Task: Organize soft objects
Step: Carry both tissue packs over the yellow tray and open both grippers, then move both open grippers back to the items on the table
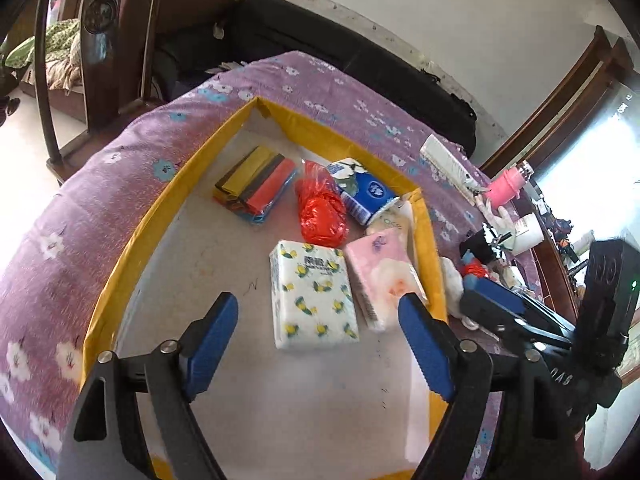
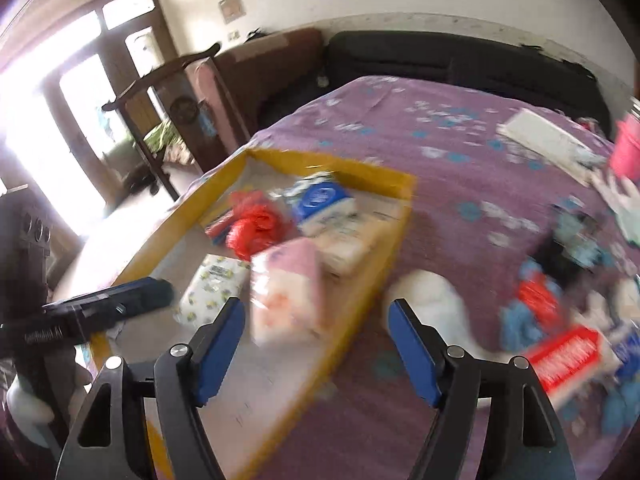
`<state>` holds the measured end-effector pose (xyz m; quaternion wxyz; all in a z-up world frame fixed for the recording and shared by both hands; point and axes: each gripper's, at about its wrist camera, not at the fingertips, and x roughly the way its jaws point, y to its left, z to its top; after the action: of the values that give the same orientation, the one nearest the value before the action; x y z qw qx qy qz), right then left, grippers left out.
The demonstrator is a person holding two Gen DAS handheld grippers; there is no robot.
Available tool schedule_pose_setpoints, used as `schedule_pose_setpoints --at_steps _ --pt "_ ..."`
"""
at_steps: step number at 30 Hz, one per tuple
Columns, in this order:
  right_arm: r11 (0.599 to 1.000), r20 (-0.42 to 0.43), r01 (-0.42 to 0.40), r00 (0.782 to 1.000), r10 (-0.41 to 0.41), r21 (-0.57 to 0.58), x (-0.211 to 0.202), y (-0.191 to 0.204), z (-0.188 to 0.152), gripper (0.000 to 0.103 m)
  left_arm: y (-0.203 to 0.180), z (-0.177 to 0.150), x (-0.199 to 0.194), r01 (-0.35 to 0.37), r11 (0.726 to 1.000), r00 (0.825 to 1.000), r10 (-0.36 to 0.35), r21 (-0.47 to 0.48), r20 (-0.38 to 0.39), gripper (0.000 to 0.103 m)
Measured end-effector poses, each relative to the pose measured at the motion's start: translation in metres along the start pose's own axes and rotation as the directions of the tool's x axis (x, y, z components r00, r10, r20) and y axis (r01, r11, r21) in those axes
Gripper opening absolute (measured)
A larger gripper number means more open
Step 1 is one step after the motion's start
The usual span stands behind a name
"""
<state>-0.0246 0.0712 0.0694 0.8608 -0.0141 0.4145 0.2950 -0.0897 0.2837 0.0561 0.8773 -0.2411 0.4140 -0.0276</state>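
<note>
A yellow-rimmed tray (image 1: 132, 248) lies on a purple flowered cloth. In it are a lemon-print tissue pack (image 1: 312, 296), a pink tissue pack (image 1: 380, 276), a blue tissue pack (image 1: 364, 192), a red plastic bag (image 1: 322, 208) and a pack of coloured bags (image 1: 256, 184). My left gripper (image 1: 320, 336) is open and empty above the lemon pack. My right gripper (image 2: 316, 344) is open and empty over the tray's right rim (image 2: 360, 280), near the pink pack (image 2: 288, 292) and a white soft thing (image 2: 432, 300). The right view is blurred.
Right of the tray lie a red-and-white pack (image 2: 568, 360), blue soft items (image 2: 520, 328), a white box (image 1: 448, 164), a pink bottle (image 1: 506, 186) and a white cup (image 1: 528, 232). A wooden chair (image 1: 104, 60) and a black sofa (image 1: 340, 64) stand beyond the table.
</note>
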Motion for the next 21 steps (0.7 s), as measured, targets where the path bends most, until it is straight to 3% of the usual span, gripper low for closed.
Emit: schedule_pose_setpoints --at_steps 5,9,14,21 --pt "0.985 0.065 0.084 0.993 -0.094 0.148 -0.054 -0.065 -0.033 0.083 -0.030 -0.018 -0.013 -0.050 0.996 0.998 0.047 0.079 0.036 0.084" --pt "0.934 0.069 0.126 0.985 -0.158 0.336 -0.093 -0.136 -0.068 0.083 -0.080 -0.038 -0.016 -0.169 0.949 0.984 0.145 0.265 0.108 0.086" --pt "0.868 0.077 0.155 0.974 -0.215 0.472 -0.129 -0.193 -0.103 0.083 -0.134 -0.061 -0.001 -0.023 0.923 1.000 0.023 0.384 0.003 0.089" --pt "0.829 0.080 0.167 0.966 -0.246 0.533 -0.141 -0.230 -0.122 0.083 -0.183 -0.090 0.026 0.030 0.892 0.996 0.013 0.450 -0.092 0.089"
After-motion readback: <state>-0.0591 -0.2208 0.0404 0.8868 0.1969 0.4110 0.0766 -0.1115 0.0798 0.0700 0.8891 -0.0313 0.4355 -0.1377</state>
